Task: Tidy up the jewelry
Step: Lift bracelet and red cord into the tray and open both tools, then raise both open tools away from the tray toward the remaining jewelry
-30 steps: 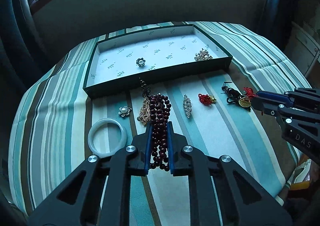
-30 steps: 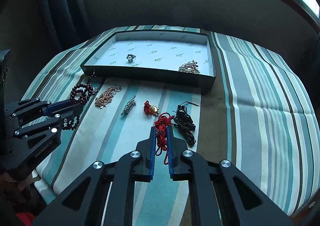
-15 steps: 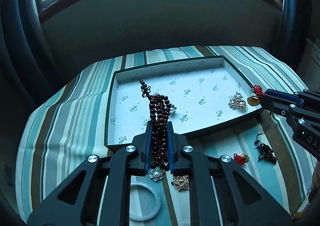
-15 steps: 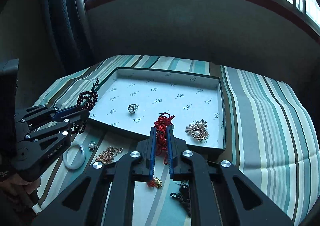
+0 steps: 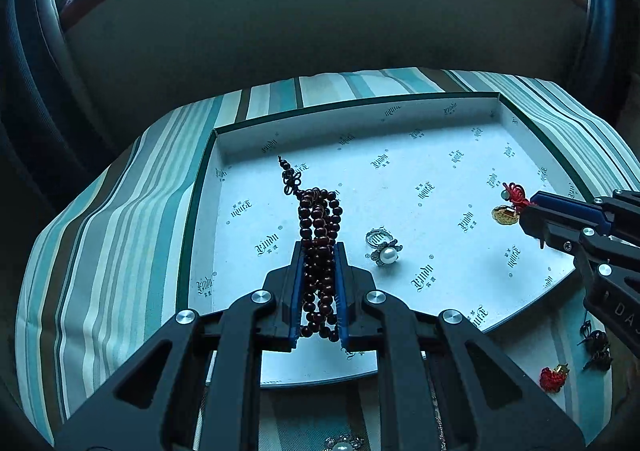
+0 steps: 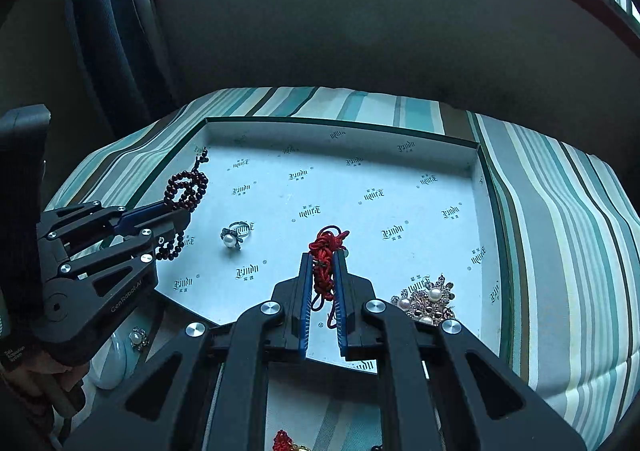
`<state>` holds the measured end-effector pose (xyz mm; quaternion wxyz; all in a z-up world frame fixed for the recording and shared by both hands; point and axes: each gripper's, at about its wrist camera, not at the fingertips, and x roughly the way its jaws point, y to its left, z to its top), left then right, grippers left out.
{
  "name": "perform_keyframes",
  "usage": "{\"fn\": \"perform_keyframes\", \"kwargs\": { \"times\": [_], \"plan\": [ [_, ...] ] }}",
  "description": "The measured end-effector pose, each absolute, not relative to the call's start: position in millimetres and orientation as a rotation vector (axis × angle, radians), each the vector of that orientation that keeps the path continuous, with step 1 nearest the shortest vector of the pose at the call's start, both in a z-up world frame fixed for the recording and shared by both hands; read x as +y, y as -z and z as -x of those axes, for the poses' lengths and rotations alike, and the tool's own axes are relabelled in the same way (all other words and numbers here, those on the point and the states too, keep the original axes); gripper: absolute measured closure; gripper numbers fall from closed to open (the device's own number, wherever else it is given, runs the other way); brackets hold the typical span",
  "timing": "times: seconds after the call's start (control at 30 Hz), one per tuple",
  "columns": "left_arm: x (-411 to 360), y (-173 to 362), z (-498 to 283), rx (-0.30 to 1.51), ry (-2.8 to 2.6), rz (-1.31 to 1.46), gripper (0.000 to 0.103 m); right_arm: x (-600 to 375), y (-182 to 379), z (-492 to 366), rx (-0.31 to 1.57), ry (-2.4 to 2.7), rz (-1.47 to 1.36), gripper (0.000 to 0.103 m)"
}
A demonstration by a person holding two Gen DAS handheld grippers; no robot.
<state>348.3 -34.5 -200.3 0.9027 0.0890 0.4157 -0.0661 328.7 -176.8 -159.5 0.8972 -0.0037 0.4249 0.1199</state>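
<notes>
My left gripper (image 5: 319, 251) is shut on a dark red bead bracelet (image 5: 319, 219), held above the left half of the shallow white-lined box (image 5: 400, 103). In the right wrist view the same gripper (image 6: 184, 211) and its beads (image 6: 187, 187) appear at the left. My right gripper (image 6: 323, 257) is shut on a red cord charm (image 6: 326, 247); from the left wrist view that gripper (image 5: 524, 207) shows a gold coin pendant (image 5: 505, 216) hanging from the cord over the box's right side. A pearl ring (image 5: 383, 247) and a pearl brooch (image 6: 426, 299) lie inside the box.
The box sits on a teal striped cloth (image 5: 120, 211). On the cloth in front of the box lie a small red knot charm (image 5: 554, 377), a black cord piece (image 5: 596, 343), a pearl flower pin (image 6: 138, 337) and a white bangle (image 6: 110, 371). A dark wall and windows rise behind.
Both grippers have carried their pieces forward from over the cloth to above the box interior. The loose jewelry on the cloth has dropped toward the bottom of both views.
</notes>
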Motion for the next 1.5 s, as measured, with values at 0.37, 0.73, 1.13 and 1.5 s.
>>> {"fn": "perform_keyframes", "kwargs": {
  "times": [0.37, 0.73, 1.13, 1.5],
  "plan": [
    [-28.6, 220.2, -357.3, 0.904, 0.118, -0.175, 0.075, -176.9, 183.9, -335.0, 0.936, -0.244, 0.004, 0.091],
    [-25.1, 218.6, -354.8, 0.902, 0.106, -0.168, 0.047, -177.5, 190.9, -332.0, 0.950, -0.235, 0.008, 0.069],
    [-21.5, 215.3, -351.5, 0.894, 0.098, -0.163, 0.036, -175.8, 185.7, -328.3, 0.926, -0.230, 0.014, 0.051],
    [-21.3, 203.4, -339.6, 0.872, 0.082, -0.173, 0.026, -178.4, 173.0, -320.0, 0.899, -0.223, 0.017, 0.051]
  ]
}}
